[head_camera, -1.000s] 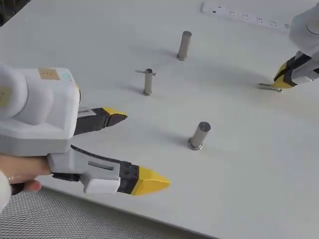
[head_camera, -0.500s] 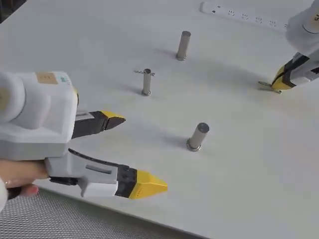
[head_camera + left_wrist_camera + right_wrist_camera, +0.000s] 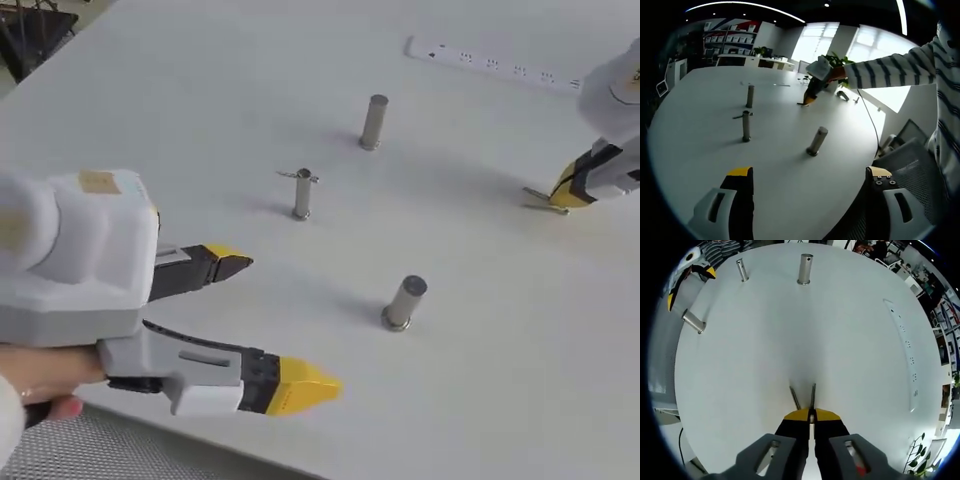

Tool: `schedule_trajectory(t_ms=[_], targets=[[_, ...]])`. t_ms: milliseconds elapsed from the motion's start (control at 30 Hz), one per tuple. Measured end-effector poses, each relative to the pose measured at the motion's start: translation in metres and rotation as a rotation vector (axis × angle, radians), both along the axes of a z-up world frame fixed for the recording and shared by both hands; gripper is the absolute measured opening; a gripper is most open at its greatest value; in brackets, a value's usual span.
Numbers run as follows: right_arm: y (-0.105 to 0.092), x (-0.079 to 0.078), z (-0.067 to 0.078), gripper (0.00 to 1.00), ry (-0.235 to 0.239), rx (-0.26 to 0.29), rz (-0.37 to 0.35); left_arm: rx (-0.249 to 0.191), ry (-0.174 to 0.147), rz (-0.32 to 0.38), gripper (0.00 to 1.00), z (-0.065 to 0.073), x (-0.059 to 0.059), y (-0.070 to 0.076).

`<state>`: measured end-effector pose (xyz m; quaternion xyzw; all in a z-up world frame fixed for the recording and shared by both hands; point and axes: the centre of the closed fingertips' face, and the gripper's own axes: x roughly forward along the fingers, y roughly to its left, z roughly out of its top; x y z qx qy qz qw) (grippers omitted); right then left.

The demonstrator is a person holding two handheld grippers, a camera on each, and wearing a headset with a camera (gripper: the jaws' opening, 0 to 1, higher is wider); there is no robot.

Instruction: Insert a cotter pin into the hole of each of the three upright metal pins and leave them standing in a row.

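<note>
A white power strip (image 3: 490,65) lies along the far right of the white table (image 3: 180,110), well apart from the three metal pins. Open tabletop lies between each gripper and the pins.

The far pin (image 3: 374,122) and the near pin (image 3: 404,303) stand upright with bare tops. The middle pin (image 3: 302,195), to their left, is also upright and carries a fitted cotter pin (image 3: 298,176) crosswise through its top. The three stand well apart, in a loose triangle rather than a straight line.

The left gripper (image 3: 288,323) hangs at the near left over the table's near edge. Its jaws are spread wide and released, aimed toward the near pin. Just below that edge shows a grey mesh surface (image 3: 100,445).

The right gripper (image 3: 562,194) sits low over the table at the far right. Its jaws are clenched on a held cotter pin (image 3: 540,200), whose legs stick out to the left. Whether this pin touches the table cannot be told.

Broad bare tabletop stretches to the left and far side of the pins, and more lies between the near pin and the right gripper.
</note>
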<state>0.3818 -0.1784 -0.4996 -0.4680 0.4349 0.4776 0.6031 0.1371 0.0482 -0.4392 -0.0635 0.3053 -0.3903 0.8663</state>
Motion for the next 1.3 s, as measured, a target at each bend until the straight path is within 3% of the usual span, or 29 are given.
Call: schedule_trajectory(t_ms=[67, 167, 267, 333, 400, 567, 967, 1100, 1300], targets=[[0.000, -0.002, 0.002, 0.00, -0.004, -0.012, -0.002, -0.003, -0.007, 0.002, 0.92, 0.002, 0.000, 0.000], [0.005, -0.004, 0.011, 0.00, -0.016, 0.014, -0.014, -0.017, -0.019, 0.007, 0.91, 0.008, -0.001, -0.002], [0.006, -0.005, 0.019, 0.00, -0.043, 0.013, 0.015, -0.023, -0.026, 0.008, 0.90, 0.010, -0.003, -0.005], [0.008, -0.006, 0.026, 0.00, -0.067, 0.011, 0.035, -0.024, -0.030, 0.006, 0.89, 0.011, -0.004, -0.006], [0.009, -0.007, 0.035, 0.00, -0.121, -0.003, 0.073, -0.027, -0.035, 0.007, 0.88, 0.013, -0.005, -0.007], [0.015, -0.026, 0.052, 0.00, -0.164, 0.022, 0.126, -0.020, -0.044, 0.024, 0.87, 0.015, -0.003, -0.006], [0.044, -0.057, 0.100, 0.00, -0.294, 0.132, 0.196, -0.052, -0.084, 0.038, 0.83, 0.034, 0.009, -0.009], [0.060, -0.072, 0.112, 0.00, -0.329, 0.188, 0.228, -0.104, -0.068, 0.055, 0.75, 0.041, 0.013, -0.012], [0.079, -0.092, 0.127, 0.00, -0.392, 0.245, 0.257, -0.145, -0.060, 0.085, 0.72, 0.047, 0.023, -0.014]])
